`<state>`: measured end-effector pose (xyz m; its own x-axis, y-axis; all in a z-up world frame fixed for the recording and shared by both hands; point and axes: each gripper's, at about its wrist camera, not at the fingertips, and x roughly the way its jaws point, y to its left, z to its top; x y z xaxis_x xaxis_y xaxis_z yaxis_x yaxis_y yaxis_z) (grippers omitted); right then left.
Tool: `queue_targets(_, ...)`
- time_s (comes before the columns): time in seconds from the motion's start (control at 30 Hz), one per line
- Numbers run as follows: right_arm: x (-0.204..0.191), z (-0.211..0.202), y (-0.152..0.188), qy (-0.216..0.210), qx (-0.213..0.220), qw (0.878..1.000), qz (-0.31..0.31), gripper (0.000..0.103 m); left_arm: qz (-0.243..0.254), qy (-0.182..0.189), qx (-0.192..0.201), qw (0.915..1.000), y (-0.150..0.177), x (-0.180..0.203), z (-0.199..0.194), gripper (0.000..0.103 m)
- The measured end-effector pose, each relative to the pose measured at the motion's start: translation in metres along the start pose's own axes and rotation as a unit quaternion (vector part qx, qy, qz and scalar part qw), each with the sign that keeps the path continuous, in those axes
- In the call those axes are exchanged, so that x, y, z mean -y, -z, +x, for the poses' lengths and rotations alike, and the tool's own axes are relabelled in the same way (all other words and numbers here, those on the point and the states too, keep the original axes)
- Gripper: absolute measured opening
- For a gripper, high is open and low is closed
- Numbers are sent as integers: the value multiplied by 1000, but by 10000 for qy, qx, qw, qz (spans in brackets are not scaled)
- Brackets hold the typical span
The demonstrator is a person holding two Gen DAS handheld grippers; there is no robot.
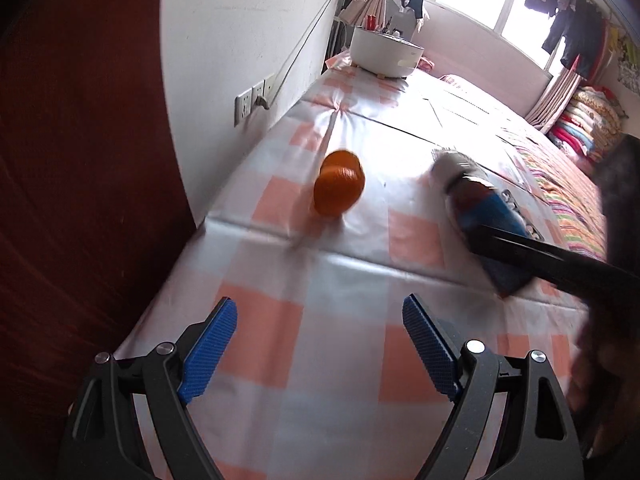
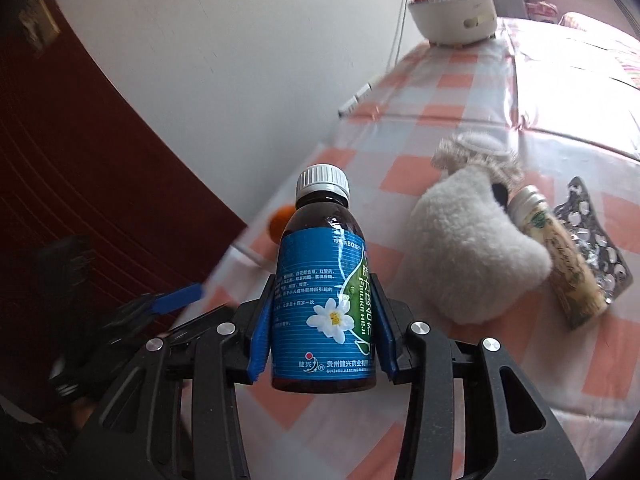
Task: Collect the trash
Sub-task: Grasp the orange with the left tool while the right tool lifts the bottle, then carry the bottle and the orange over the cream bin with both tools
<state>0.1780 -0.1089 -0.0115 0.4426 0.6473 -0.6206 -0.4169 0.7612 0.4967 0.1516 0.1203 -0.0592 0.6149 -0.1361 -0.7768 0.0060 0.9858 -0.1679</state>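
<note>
My right gripper [image 2: 322,316] is shut on a brown medicine bottle [image 2: 324,292] with a blue label and white cap, held upright above the checked tablecloth [image 2: 480,128]. The bottle also shows in the left wrist view [image 1: 486,216], gripped by the right gripper's black fingers [image 1: 540,256]. My left gripper [image 1: 320,328] is open and empty above the cloth, near the table's front. An orange [image 1: 339,188] lies ahead of it, close to the wall. On the right lie a small tube-like bottle [image 2: 560,256] and a used blister pack [image 2: 588,236].
A white plush toy [image 2: 476,248] lies beside the small bottle. A white round appliance [image 1: 386,52] stands at the table's far end. A wall with sockets [image 1: 256,98] runs along the left. A dark red door [image 1: 80,160] stands left of it.
</note>
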Motion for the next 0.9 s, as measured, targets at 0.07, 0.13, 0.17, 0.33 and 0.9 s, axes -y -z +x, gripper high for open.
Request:
queue_targets(0.07, -5, -21, 1, -149, 251, 9996, 39, 41, 78, -67, -29, 9999, -13, 2, 11, 82)
queue_targets(0.13, -11, -42, 6, -275, 503, 9984, 22, 41, 124, -160, -73, 9998, -25, 5, 23, 82)
queue_targets(0.17, -12, -50, 9, -292, 576, 9979, 18, 41, 169, -222, -68, 9996, -31, 8, 28, 82)
queue_targets(0.33, -11, -82, 24, -449, 828, 9955, 111, 41, 497, -692, -37, 9964, -55, 29, 55, 82)
queue_targets(0.9, 22, -168, 67, -383, 1514, 9873, 286, 41, 599, -760, -96, 9953, -75, 48, 100, 36)
